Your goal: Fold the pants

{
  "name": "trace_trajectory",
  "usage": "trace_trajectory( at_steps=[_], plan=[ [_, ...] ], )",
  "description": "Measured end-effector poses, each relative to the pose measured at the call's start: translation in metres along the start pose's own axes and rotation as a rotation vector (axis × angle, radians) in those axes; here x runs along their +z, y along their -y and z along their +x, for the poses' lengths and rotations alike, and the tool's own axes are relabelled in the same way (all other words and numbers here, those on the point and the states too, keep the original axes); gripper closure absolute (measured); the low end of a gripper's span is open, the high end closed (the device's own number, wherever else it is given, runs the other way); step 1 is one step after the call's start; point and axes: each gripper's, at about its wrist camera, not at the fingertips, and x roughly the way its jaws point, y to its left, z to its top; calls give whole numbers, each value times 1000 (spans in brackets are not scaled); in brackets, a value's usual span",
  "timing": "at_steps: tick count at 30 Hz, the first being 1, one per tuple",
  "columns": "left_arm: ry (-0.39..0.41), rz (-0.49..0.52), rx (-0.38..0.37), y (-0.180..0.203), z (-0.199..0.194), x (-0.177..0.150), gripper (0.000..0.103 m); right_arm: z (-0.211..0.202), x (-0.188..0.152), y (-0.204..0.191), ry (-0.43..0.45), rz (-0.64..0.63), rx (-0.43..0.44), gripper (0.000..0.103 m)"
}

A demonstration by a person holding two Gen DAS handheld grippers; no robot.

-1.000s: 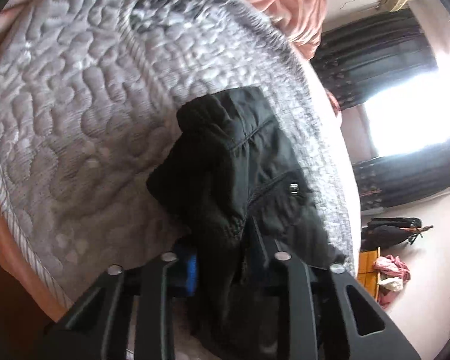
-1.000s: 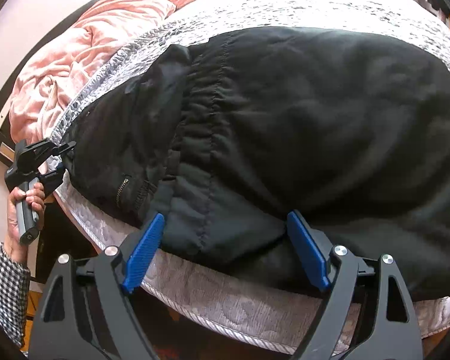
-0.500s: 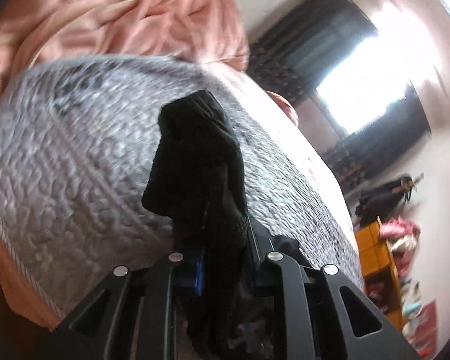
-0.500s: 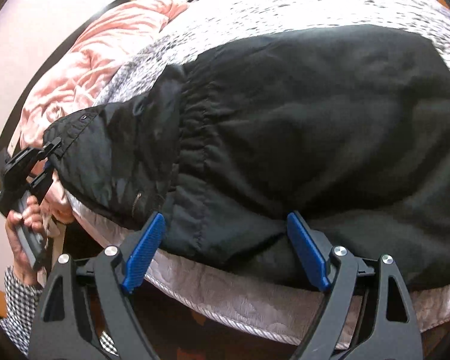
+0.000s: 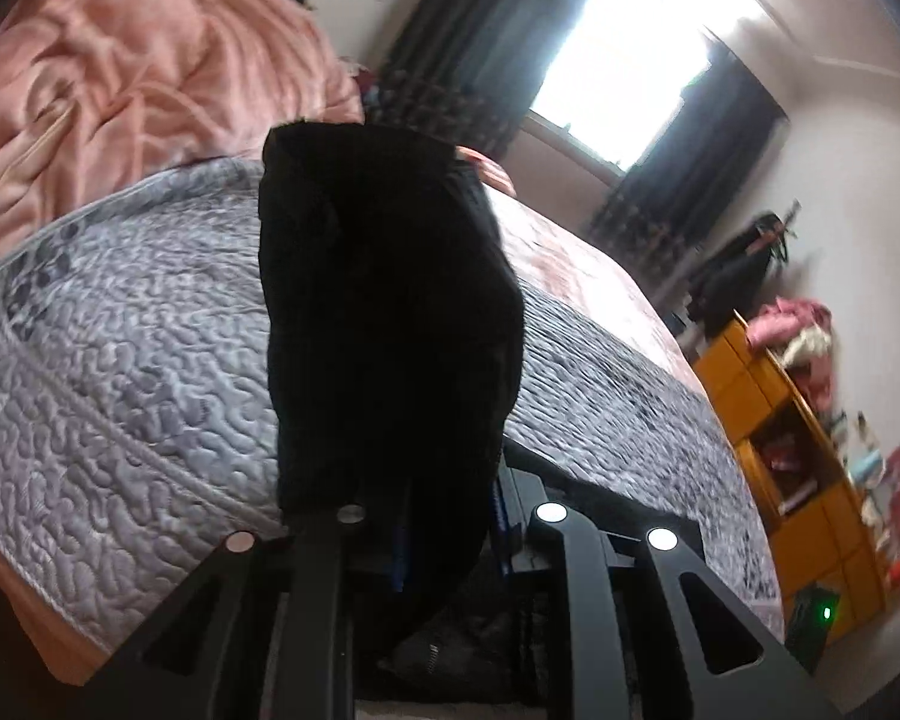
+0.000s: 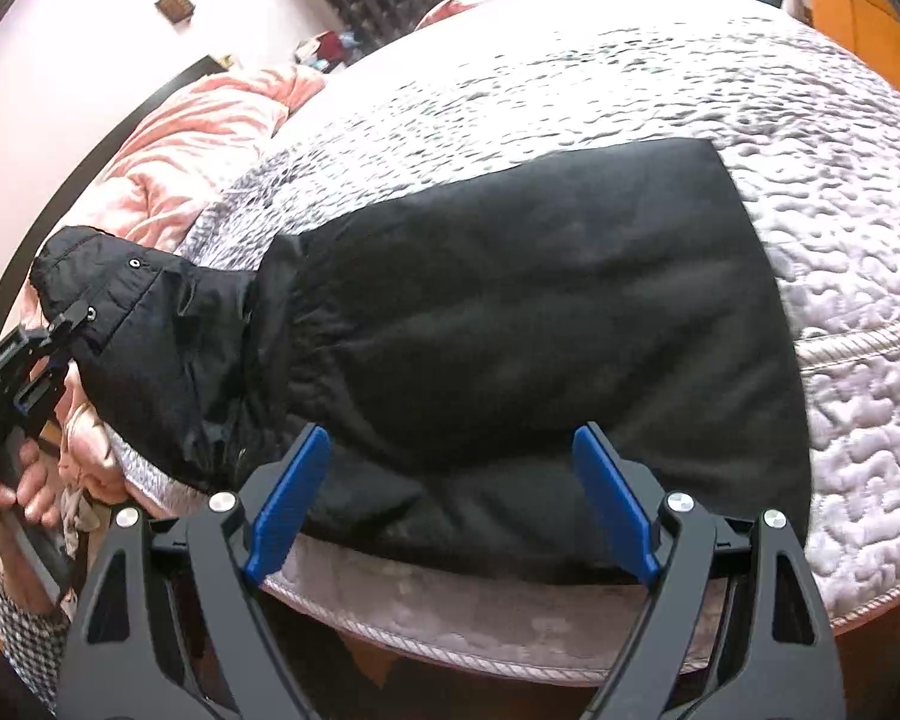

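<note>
**Left gripper lifting the waist end of the pants off the bed**

In the right wrist view, at the far left, a person's hand [image 6: 27,483] in a checked sleeve [image 6: 27,636] is gripping the handle of the left gripper [image 6: 60,330]. Its fingers are clenching a corner of the waistband of the black pants [image 6: 510,324], and that end of the cloth is hanging raised and stretched above the bed edge, with a small metal snap [image 6: 133,263] showing near the top. A pink blanket [image 6: 198,150] is lying bunched behind it, toward the head of the bed.

Moving right, the rest of the pants is lying flat on the grey quilted mattress [image 6: 780,120], reaching close to the near edge. The right gripper [image 6: 450,504] is hovering over that near edge with its blue pads [image 6: 288,498] standing wide apart, released and grasping nothing; the cloth is showing between and beyond them, but the pads are not pressing on it.

In the left wrist view, the pink blanket [image 5: 120,72] is sitting at the upper left and the mattress [image 5: 120,360] is spreading below it. At the centre, the left gripper [image 5: 444,534] is pinching the pants [image 5: 384,312], which are rising as a dark fold straight up from the narrow gap between its fingers. To the right a bright window [image 5: 624,60] with dark curtains [image 5: 690,180] is glaring, and an orange shelf unit [image 5: 798,450] is standing by the wall.
</note>
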Motion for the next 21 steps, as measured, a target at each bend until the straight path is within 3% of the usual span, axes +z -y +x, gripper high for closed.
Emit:
trace_trajectory(
  at_steps=[10, 21],
  plan=[
    [-92, 137, -82, 71, 16, -36, 82, 1, -10, 19, 4, 27, -36, 20],
    [-229, 263, -76, 123, 61, -91, 82, 4, -14, 30, 1, 54, -19, 19]
  ],
)
